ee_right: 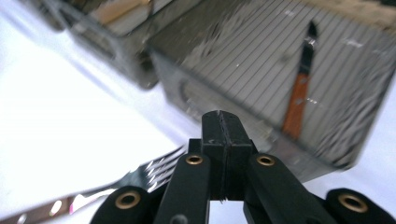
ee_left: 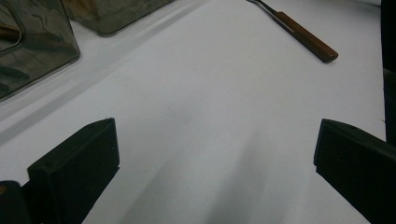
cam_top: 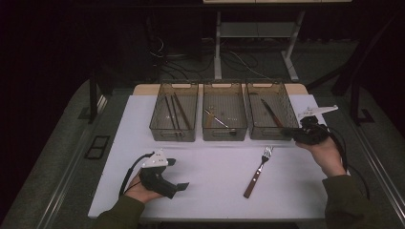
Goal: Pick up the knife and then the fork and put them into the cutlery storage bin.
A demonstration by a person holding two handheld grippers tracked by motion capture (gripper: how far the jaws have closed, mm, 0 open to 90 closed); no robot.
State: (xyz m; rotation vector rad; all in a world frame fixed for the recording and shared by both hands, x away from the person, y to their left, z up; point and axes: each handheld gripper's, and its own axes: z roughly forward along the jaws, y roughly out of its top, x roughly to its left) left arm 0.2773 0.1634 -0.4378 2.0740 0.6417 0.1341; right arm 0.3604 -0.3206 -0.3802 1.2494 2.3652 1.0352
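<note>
High view: fork (cam_top: 259,171) lies on the counter (cam_top: 200,167), stiff, light, slippery; grip its wooden handle. Right gripper (cam_top: 288,132) pressed together, empty; left gripper (cam_top: 177,174) spread apart

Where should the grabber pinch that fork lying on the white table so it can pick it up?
Probably best on the brown wooden handle of the fork, coming straight down from above. It lies flat and alone on the white table, the handle looks straight and thicker than the shiny prongs, and jaws set across it should fit either side.
</note>
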